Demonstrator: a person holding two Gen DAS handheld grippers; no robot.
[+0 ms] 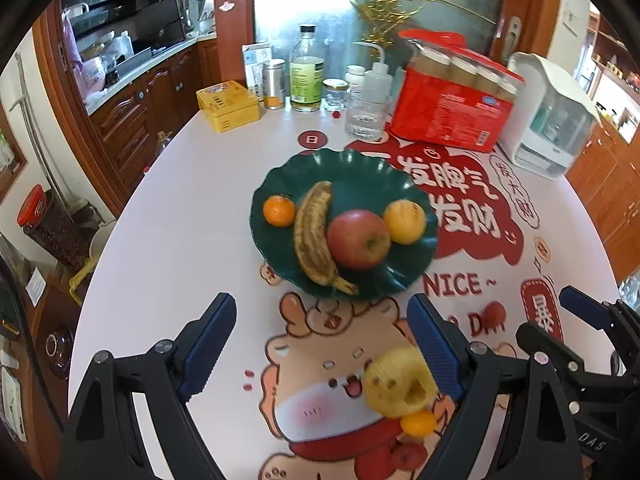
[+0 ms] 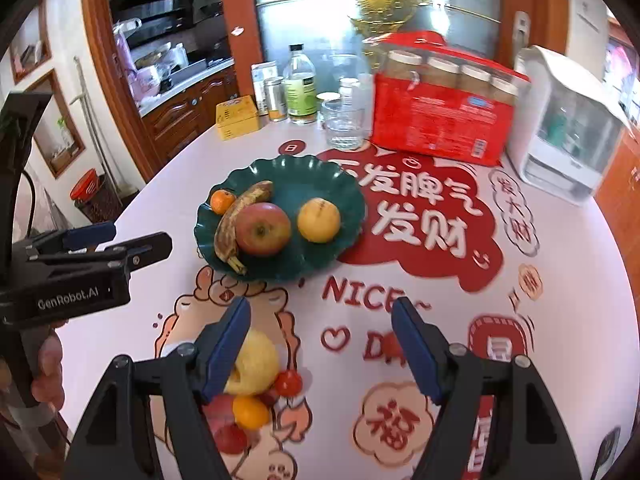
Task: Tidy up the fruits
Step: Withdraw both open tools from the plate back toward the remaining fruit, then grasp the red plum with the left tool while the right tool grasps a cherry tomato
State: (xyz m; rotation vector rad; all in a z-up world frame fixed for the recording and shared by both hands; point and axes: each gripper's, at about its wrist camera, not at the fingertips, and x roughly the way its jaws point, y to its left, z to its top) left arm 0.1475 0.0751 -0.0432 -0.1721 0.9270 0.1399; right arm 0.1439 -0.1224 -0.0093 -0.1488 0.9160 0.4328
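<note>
Along the left side of the room runs a kitchen counter [image 1: 132,68] over brown wooden cabinets [image 1: 132,120], with a red-lidded bin [image 1: 34,210] on the floor below. The table [image 1: 172,216] is round and pale, covered with a cartoon print and red lettering. At its far edge, from left to right, stand a yellow tin [image 1: 228,106], a small can [image 1: 274,84], a tall bottle [image 1: 306,70], a squeeze bottle [image 1: 374,76], a glass [image 1: 365,116], a red pack of jars [image 1: 452,96] and a white dispenser [image 1: 552,116].

Near the middle of the table sits a green plate [image 1: 360,176] with a wavy rim. On it lie, left to right, a tangerine [image 1: 279,211], a spotted banana [image 1: 312,232], a red apple [image 1: 359,239] touching the banana, and an orange [image 1: 405,221].

At the near edge of the table lie loose fruits: a yellow apple [image 2: 256,364], a small orange fruit [image 2: 250,412], a cherry tomato [image 2: 288,383] and red fruit [image 2: 224,420] partly hidden behind a finger.

The left gripper [image 1: 320,344] hovers over the near edge, jaws wide, nothing between them. The right gripper [image 2: 322,344] is just beside it, jaws also wide and empty.
</note>
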